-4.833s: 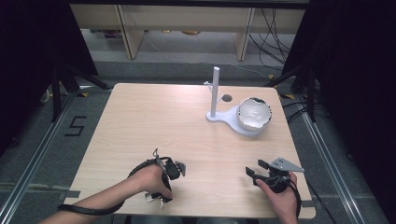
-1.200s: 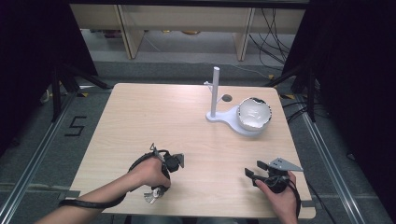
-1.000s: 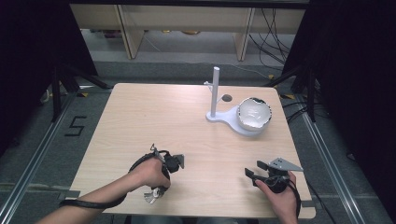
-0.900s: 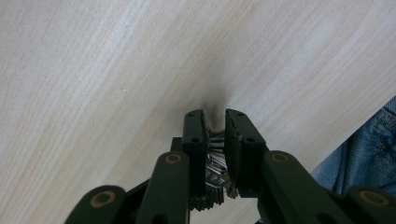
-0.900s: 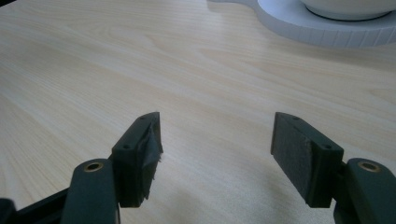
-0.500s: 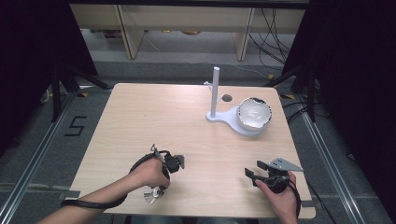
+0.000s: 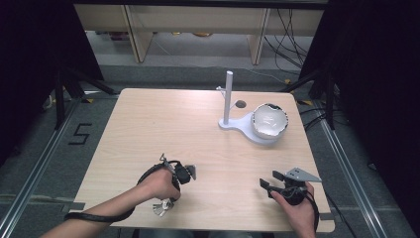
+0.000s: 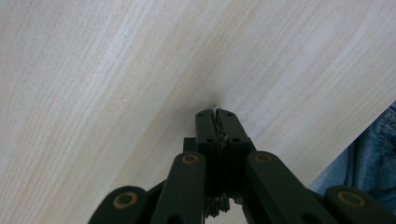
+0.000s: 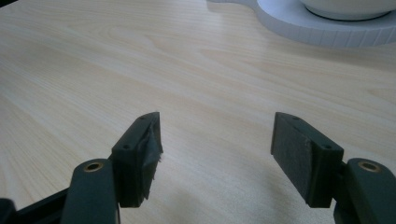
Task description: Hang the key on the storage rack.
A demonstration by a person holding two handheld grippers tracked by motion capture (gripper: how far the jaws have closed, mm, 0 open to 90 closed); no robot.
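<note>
My left gripper (image 7: 162, 205) sits in a hand near the table's front left, tipped down toward the near edge. Its jaws have just been closing; in the left gripper view my left gripper (image 8: 215, 115) has its pads pressed together, tips on the wood, and I see nothing between them. My right gripper (image 7: 269, 181) rests in the other hand at the front right, with its grey plate on top. In the right gripper view my right gripper (image 9: 217, 140) stands open just above bare tabletop (image 9: 140, 56), nothing between the pads.
At the back right stands a white post (image 7: 228, 97) on a white base, with a white bowl (image 7: 270, 120) sitting on that base. The base's edge (image 9: 317, 28) lies ahead of the right jaws. A small round hole (image 7: 240, 104) marks the table behind the post.
Since the earliest frame the left hand has turned its gripper down toward the near edge. Over the last second neither hand has visibly shifted.
</note>
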